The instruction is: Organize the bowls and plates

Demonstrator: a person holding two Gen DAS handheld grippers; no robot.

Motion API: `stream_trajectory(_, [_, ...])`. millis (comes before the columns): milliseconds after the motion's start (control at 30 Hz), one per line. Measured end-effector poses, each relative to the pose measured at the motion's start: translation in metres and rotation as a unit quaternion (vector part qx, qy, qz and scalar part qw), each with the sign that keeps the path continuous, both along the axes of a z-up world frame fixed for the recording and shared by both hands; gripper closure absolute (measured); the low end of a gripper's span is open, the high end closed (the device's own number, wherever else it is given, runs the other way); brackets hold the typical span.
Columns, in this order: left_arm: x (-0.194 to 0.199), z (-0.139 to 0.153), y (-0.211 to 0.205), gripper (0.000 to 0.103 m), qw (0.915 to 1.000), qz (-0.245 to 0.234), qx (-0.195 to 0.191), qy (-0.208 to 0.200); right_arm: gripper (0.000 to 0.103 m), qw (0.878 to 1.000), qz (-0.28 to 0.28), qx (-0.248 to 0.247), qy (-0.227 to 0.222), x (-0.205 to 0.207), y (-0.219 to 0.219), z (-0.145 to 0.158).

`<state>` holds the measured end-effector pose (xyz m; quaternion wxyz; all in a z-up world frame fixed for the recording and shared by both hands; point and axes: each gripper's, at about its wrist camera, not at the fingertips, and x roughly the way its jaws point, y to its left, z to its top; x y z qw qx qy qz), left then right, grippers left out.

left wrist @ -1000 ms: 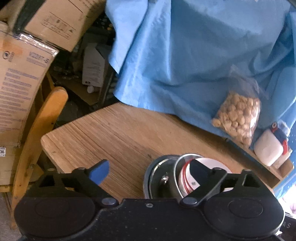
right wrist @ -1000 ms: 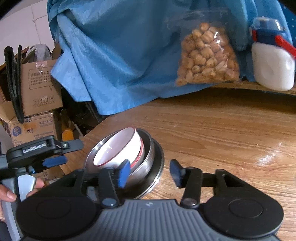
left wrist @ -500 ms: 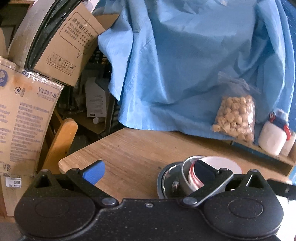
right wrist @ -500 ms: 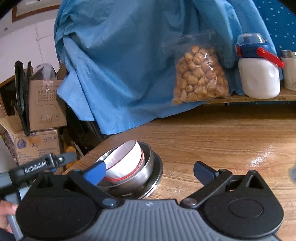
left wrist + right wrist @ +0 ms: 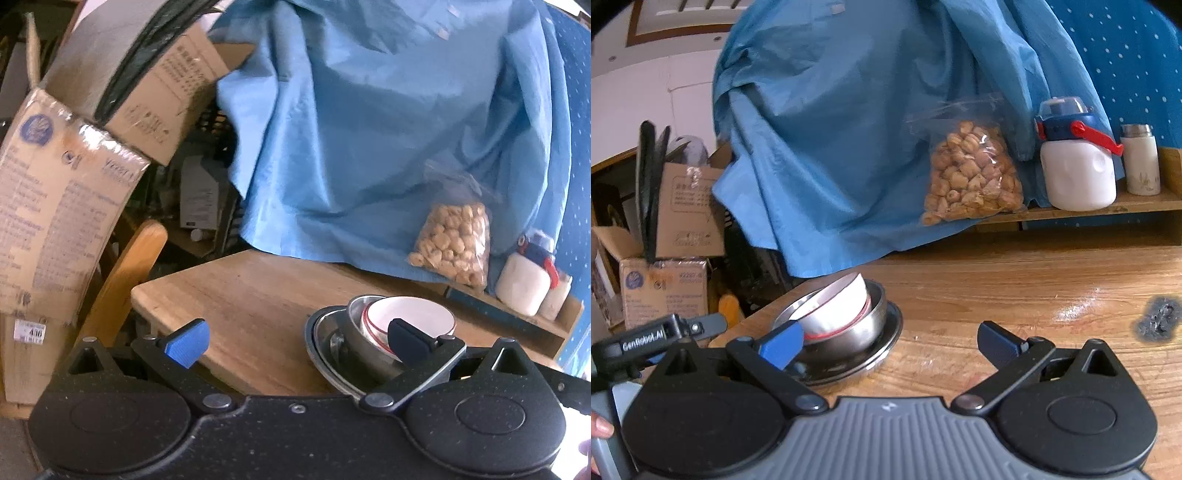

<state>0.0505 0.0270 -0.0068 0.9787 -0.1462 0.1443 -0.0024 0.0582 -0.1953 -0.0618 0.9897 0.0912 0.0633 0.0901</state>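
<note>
You see: glossy white ceramic bowl [image 5: 836, 306] in shiny steel bowl [image 5: 864, 326], on polished metal plate [image 5: 882, 350]; grainy wood table [image 5: 1034, 288]; matt blue cloth [image 5: 849, 129].

The left gripper [image 5: 670, 334], seen at the near left, reads "GenRobot.AI". A white sticker [image 5: 29, 329] on the left cardboard box [image 5: 55, 229] reads "436".

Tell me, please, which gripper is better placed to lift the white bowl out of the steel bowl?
Probably the left gripper: open, its right finger already overlaps the white bowl in the steel bowl. The right gripper, also open, faces bare table.
</note>
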Motion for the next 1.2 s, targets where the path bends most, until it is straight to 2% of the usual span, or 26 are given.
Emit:
stream_trajectory(167, [-0.015, -0.006, -0.008, 0.001, 0.9990, 0.002, 0.044, -0.006, 0.000, 1.000, -0.010, -0.003, -0.017, -0.015, 0.003, -0.008])
stream_trajectory(267, [-0.023, -0.010, -0.007, 0.001, 0.9990, -0.002, 0.043, -0.009, 0.000, 1.000, -0.015, 0.000, -0.024, -0.023, 0.003, -0.012])
stream_trajectory(433, [-0.032, -0.011, -0.009, 0.001, 0.9980, 0.001, 0.059, -0.019, 0.000, 0.999, -0.022, -0.032, -0.038, -0.035, 0.010, -0.015])
stream_trajectory(633, [-0.042, -0.011, -0.015, 0.001, 0.9971, -0.002, 0.070, -0.030, 0.000, 0.998, -0.019, -0.033, -0.041, -0.039, 0.014, -0.018])
stream_trajectory(833, [-0.044, -0.015, -0.022, 0.001, 0.9945, -0.006, 0.103, -0.019, 0.000, 0.999, -0.016, -0.034, -0.031, -0.036, 0.016, -0.024])
stream_trajectory(1200, [-0.039, -0.017, -0.021, 0.001, 0.9943, -0.004, 0.106, -0.008, 0.000, 0.999, -0.015, -0.039, -0.024, -0.029, 0.016, -0.027])
